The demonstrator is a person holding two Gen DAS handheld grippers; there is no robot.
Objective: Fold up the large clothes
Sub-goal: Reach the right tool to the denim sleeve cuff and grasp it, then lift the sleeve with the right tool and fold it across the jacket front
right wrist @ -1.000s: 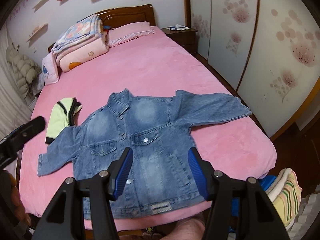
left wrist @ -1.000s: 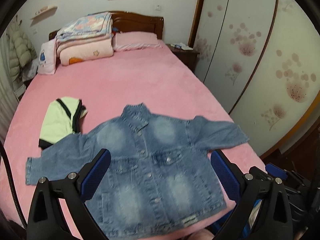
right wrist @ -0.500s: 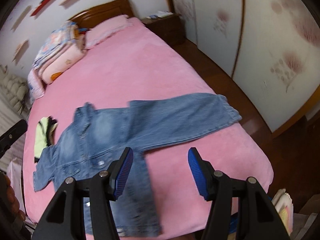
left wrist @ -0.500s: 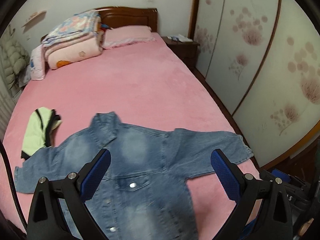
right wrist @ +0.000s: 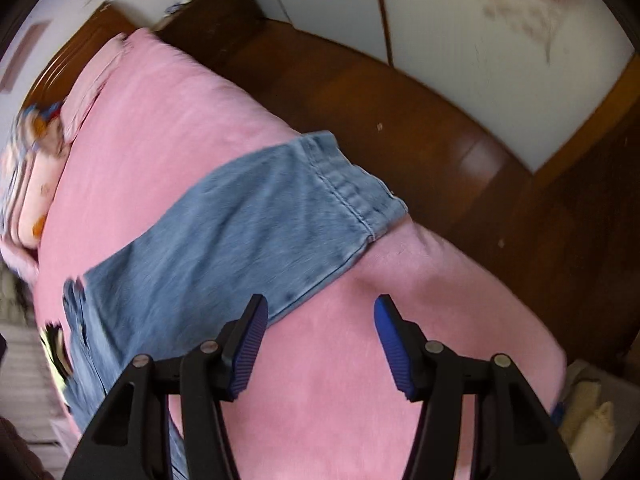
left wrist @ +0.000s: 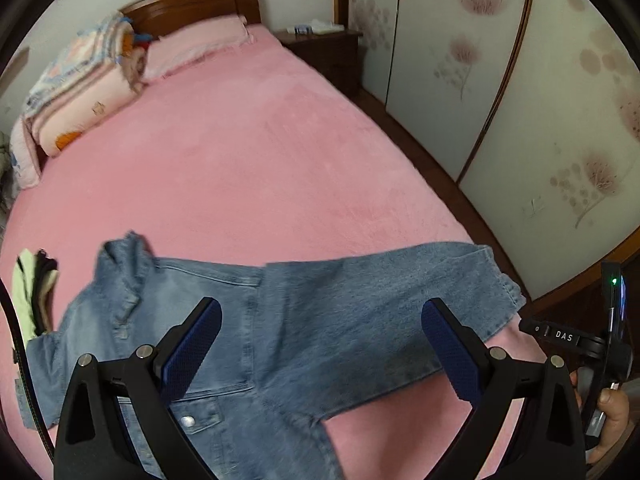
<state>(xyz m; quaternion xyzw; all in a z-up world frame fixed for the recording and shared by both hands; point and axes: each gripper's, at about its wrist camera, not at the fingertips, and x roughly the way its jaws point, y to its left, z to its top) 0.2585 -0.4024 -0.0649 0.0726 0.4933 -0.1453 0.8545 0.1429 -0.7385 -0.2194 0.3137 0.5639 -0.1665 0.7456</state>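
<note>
A blue denim jacket (left wrist: 288,332) lies front up on the pink bed (left wrist: 256,160), its right sleeve (left wrist: 400,300) stretched toward the bed's right edge. My left gripper (left wrist: 320,344) is open and empty, above the jacket's chest and sleeve. In the right wrist view the sleeve (right wrist: 248,228) ends in a cuff (right wrist: 360,196) near the bed's edge. My right gripper (right wrist: 318,344) is open and empty, above bare pink cover just below the sleeve.
A folded yellow-green and black garment (left wrist: 30,288) lies left of the jacket. Stacked quilts (left wrist: 80,88) and a pillow (left wrist: 196,46) sit at the headboard. A dark nightstand (left wrist: 324,46), wardrobe doors (left wrist: 520,92) and wooden floor (right wrist: 440,128) are to the right.
Both grippers have moved right and down toward the jacket's right sleeve. The right wrist view has tilted, so the cuff and floor now fill it. Both stay open.
</note>
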